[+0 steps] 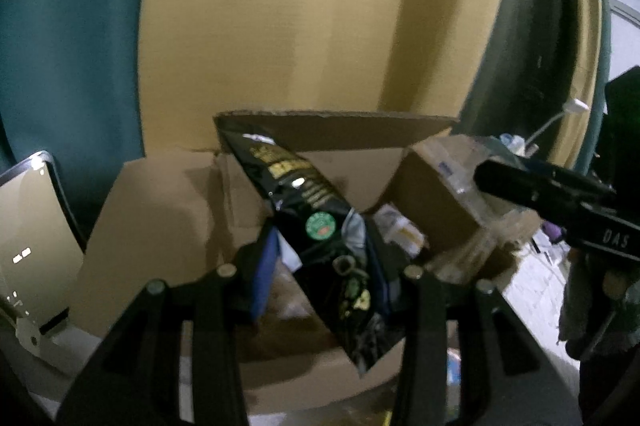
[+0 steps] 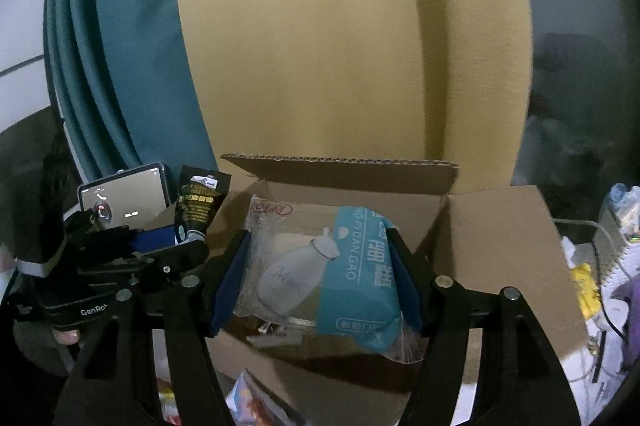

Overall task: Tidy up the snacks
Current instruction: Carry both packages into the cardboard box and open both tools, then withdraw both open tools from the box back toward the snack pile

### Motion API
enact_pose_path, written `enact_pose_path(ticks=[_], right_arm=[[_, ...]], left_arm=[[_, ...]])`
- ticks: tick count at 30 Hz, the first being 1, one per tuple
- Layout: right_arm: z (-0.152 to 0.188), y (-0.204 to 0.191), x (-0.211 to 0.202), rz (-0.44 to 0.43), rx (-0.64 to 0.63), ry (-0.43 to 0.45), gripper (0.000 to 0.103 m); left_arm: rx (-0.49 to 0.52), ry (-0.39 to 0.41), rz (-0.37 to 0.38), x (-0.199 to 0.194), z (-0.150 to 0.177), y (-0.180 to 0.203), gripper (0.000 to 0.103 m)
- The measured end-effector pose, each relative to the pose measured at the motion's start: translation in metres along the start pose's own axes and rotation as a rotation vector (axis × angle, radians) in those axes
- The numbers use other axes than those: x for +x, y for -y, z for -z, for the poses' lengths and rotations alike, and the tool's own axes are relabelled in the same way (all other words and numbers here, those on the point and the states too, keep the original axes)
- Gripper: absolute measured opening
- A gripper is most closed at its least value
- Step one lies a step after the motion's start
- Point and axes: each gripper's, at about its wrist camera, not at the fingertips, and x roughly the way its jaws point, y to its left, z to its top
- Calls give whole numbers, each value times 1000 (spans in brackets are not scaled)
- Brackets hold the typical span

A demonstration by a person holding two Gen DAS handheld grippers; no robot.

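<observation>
Between the right gripper (image 2: 320, 274) and its blue pads sits a clear and teal snack pack (image 2: 332, 274), clamped wide, printed "PI DAN GAO". It hangs over the open cardboard box (image 2: 500, 246), nose tipped downward. Over at 9 o'clock the left gripper (image 1: 320, 266) is pinched tight on a black snack bag (image 1: 316, 222) with gold lettering too blurry to read and a green round sticker, bag leaning toward 11 o'clock. "GenRo" shows on its strap (image 2: 80, 310).

hidden: box (image 2: 500, 246) floor | blurred: black bag (image 1: 316, 226) print
</observation>
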Motion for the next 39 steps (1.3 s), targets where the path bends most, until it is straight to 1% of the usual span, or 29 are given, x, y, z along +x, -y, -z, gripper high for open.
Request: enact_pose_path(ticks=[3,5,7,8,9,11,12,13,15,19,26,31,39], right_arm=[[-9,-5,13,14,-8,-6,69],[-16,-8,21,13,-15,-5,69],[-21,-12,31,27,-20,-11,71],[-23,-13,34,38,-19,-16,76],[-24,-14,39,52,-17,-27,78],[-26,-15,44,70,-8,-34,81],[-26,-16,43,76,-5,-23,84],[-26,-18,40,81,-5,-11,85],[-25,-20,33,78,-7,7,88],[-21,-28,21,62,-33,5,88],[-13,-43,-2,62,-60,16,88],[-5,-53,-27,60,-83,24,88],[11,-63,-66,60,-106,46,88]], left_arm=[[-29,-2,-27,5,-4,-12,43],[-46,-4,-30,7,-5,-18,44],[-57,4,-20,7,-5,-22,47],[-61,7,-13,6,-6,-23,47],[-63,11,0,5,-6,-24,49],[-57,21,17,1,-6,-23,60],[-55,28,23,-2,-6,-22,73],[-56,35,36,-5,-6,-21,79],[-57,49,47,-12,-7,-19,79],[-48,81,43,-31,-5,-13,80],[-38,100,36,-63,2,-2,80],[-32,121,29,-90,15,8,80],[-6,115,29,-119,37,29,82]])
